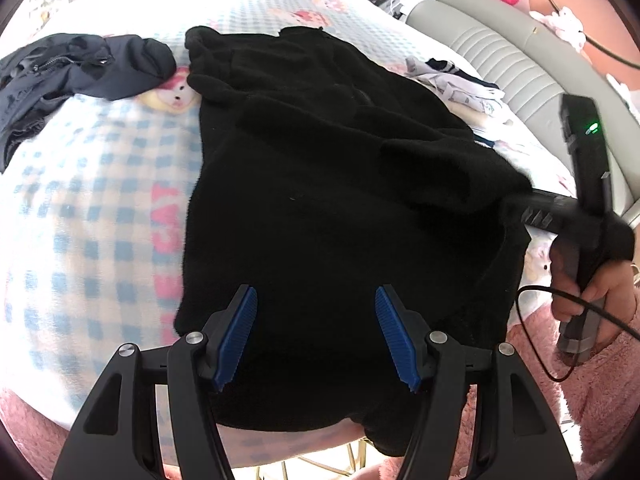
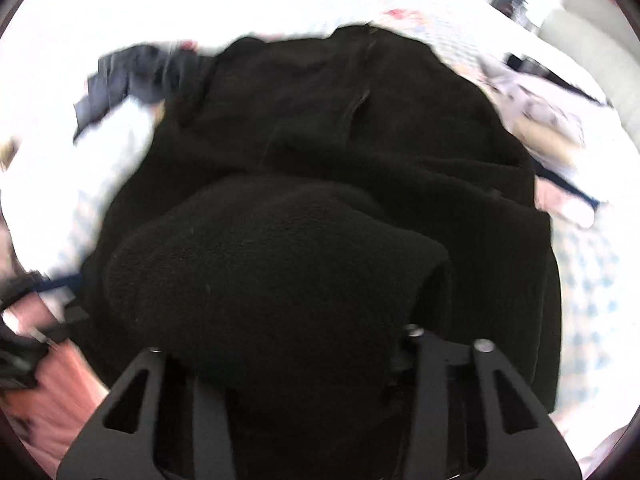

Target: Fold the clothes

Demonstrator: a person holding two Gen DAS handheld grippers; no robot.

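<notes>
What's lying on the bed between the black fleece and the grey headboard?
A small heap of white and navy printed clothes sits between the black fleece and the grey headboard, clearest in the left wrist view.

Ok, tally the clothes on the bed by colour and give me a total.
Black: 1, the fleece garment spread in the middle.
Dark navy: 1, the crumpled jacket at the far left.
White patterned: 1 pile near the grey headboard; I cannot tell how many pieces it holds.
Total: 3
</notes>
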